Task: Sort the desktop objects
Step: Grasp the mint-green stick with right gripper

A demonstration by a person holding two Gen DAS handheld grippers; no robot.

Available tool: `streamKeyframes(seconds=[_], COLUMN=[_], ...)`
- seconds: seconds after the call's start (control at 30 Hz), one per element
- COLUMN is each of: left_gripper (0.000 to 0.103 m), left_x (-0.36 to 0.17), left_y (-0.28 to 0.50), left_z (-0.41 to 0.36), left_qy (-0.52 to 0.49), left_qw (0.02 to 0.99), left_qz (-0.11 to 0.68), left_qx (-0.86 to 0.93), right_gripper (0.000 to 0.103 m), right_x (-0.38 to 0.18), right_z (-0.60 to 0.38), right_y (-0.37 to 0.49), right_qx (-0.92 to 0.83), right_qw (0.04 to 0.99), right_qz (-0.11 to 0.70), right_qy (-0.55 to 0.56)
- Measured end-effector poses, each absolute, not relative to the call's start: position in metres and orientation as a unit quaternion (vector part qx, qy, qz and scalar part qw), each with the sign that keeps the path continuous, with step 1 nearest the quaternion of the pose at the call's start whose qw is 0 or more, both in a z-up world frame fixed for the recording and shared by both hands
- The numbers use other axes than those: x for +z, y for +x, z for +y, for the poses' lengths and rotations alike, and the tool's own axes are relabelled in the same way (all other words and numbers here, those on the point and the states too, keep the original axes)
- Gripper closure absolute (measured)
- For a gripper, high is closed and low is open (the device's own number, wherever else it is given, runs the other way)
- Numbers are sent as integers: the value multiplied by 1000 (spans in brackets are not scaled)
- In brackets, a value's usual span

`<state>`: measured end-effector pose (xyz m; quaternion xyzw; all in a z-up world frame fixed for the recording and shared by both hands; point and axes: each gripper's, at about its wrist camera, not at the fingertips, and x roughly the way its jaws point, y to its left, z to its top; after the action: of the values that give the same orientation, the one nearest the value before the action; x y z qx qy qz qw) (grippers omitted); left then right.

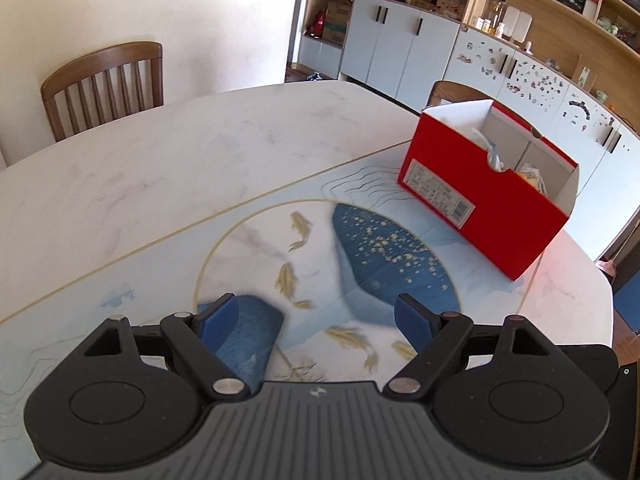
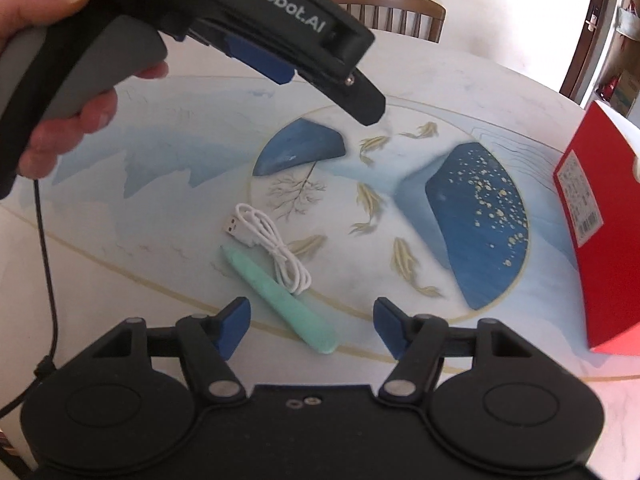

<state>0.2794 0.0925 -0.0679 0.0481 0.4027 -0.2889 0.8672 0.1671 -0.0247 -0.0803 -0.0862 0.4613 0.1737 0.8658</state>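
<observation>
A coiled white USB cable (image 2: 268, 246) and a mint-green pointed tool (image 2: 280, 302) lie side by side on the printed table mat (image 2: 168, 160), just ahead of my right gripper (image 2: 312, 324), which is open and empty above them. My left gripper (image 1: 316, 320) is open and empty, held above the mat; it also shows in the right wrist view (image 2: 256, 56) at top left, held in a hand. A red cardboard box (image 1: 480, 196) with several items inside stands to the right; its side shows in the right wrist view (image 2: 600, 240).
The white marble table (image 1: 160, 152) has a wooden chair (image 1: 108, 84) behind it and another behind the box. Cabinets and shelves (image 1: 420, 36) line the far wall. A black cord (image 2: 48, 280) hangs at the left.
</observation>
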Motion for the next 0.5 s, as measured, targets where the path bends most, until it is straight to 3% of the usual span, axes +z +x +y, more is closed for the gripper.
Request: streamKeyframes(seconds=[0.13, 0.33, 0.43, 0.5], left_gripper=[18, 18, 18, 18], left_x=[-73, -79, -82, -85], left_y=[276, 268, 262, 258], left_z=[97, 105, 108, 111], left_qy=[60, 67, 73, 73], left_qw=[870, 877, 879, 880], left_qz=[399, 386, 381, 382], left_qx=[-284, -279, -276, -272], right_gripper=[41, 68, 72, 84], right_x=[-83, -80, -78, -78], right_z=[-20, -20, -28, -37], right_y=[168, 165, 162, 162], right_qx=[180, 180, 171, 159], right_qw=[868, 872, 873, 876], right_qz=[452, 443, 444, 444], right_qy=[-96, -104, -106, -103])
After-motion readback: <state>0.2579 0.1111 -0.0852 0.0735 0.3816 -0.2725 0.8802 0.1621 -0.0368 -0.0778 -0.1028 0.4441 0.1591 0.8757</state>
